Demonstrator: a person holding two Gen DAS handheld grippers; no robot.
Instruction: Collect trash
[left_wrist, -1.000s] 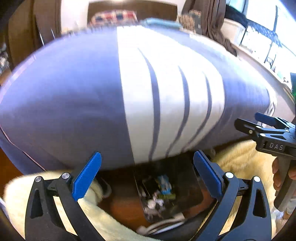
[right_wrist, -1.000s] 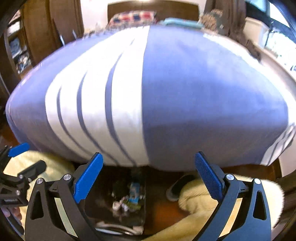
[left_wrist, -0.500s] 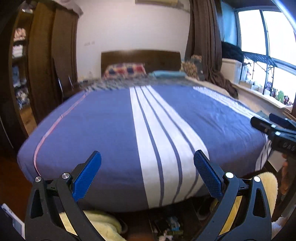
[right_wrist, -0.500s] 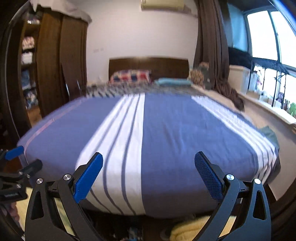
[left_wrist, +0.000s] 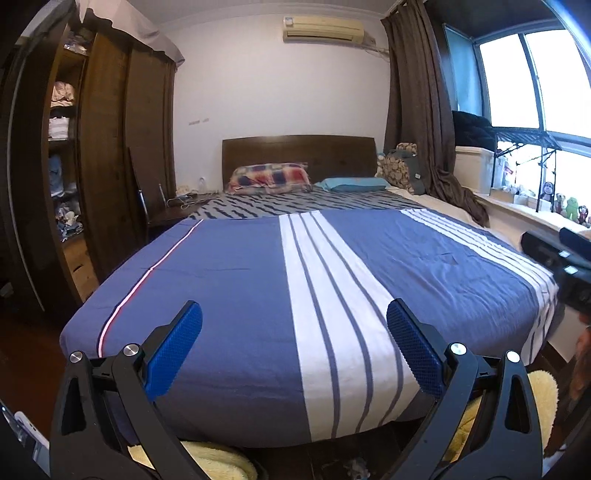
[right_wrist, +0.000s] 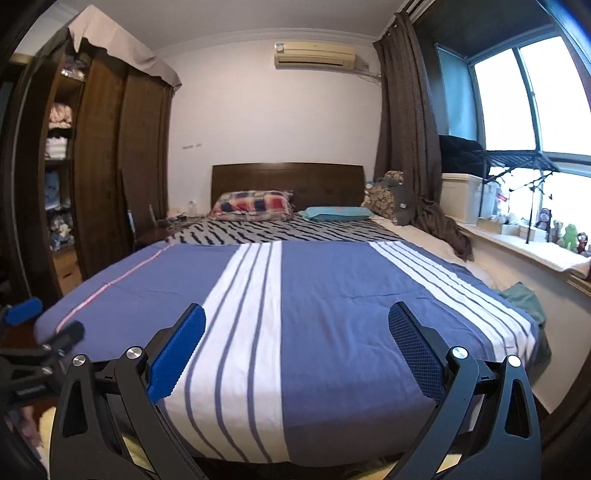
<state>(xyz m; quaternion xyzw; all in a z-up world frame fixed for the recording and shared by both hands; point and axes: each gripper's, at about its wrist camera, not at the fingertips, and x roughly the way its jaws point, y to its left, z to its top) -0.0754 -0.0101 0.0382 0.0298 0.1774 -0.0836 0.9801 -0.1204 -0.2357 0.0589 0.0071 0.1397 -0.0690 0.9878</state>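
Search step: left gripper (left_wrist: 294, 347) and right gripper (right_wrist: 296, 349) both wide, empty, over bed (left_wrist: 229, 280); next, aim down at near floor trash (left_wrist: 356, 468).

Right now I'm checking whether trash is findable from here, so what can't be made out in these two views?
- Floor at the bed's foot: left view, mostly cut by the bottom edge; a small item there is too small to identify.
- Same floor, right view: hidden by the bed edge and right gripper.
- Nightstand clutter: too small.
- Windowsill figures: tiny, backlit.
- Left gripper: open, empty.
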